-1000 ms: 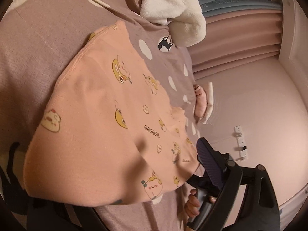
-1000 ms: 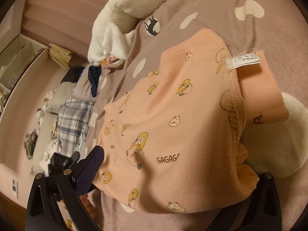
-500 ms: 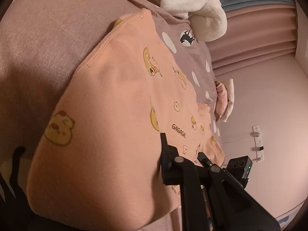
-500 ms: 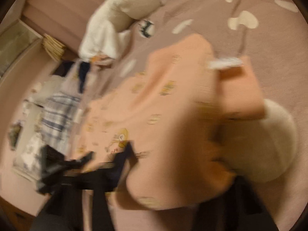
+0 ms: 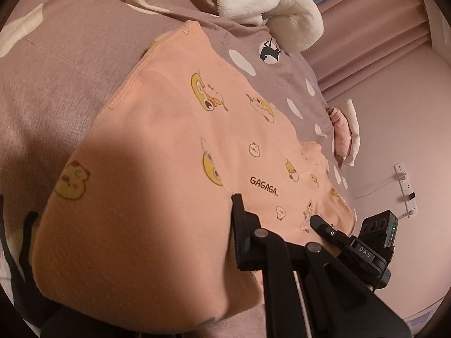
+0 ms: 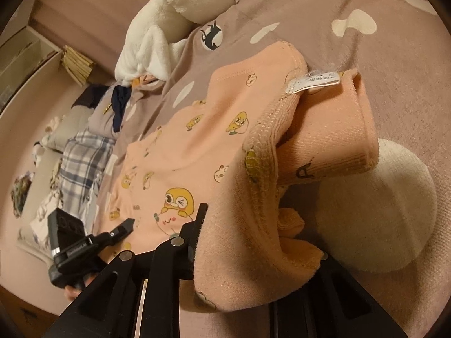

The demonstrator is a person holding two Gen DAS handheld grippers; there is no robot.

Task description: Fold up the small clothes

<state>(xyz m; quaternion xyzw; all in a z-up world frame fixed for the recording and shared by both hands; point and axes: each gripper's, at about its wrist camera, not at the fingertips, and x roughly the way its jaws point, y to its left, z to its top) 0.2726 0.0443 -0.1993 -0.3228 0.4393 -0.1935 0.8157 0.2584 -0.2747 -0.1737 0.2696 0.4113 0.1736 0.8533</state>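
1. Mauve bedspread (image 5: 62, 64) of a finely ribbed weave, printed with cream hearts and blobs, covers the bed; pink curtains (image 5: 375, 48) hang in vertical pleats behind it.
2. A peach knit garment (image 5: 169, 146) (image 6: 174, 152) with yellow cartoon characters and the word "GAGAGA" lies on the bedspread, its stitched hem running along the far edge.
3. In the right wrist view, one end of the garment is folded over itself, showing a looped terry underside, a ribbed cuff and a white care label (image 6: 315, 80).
4. The left gripper (image 5: 197, 256) has its black finger (image 5: 242, 233) pressed against the near edge of the fabric, which bulges over the other side; the jaws appear clamped on the garment.
5. The right gripper (image 6: 262, 250) pinches the folded, thick edge, with cloth draped between its black fingers (image 6: 194, 233).
6. A fluffy white plush blanket (image 5: 270, 8) (image 6: 169, 28) is bunched at the far end of the bed.
7. Plaid fabric (image 6: 84, 163) and other clothes lie beside the bed in the right wrist view.
8. A white power strip (image 5: 406, 188) hangs on the pale pink wall.
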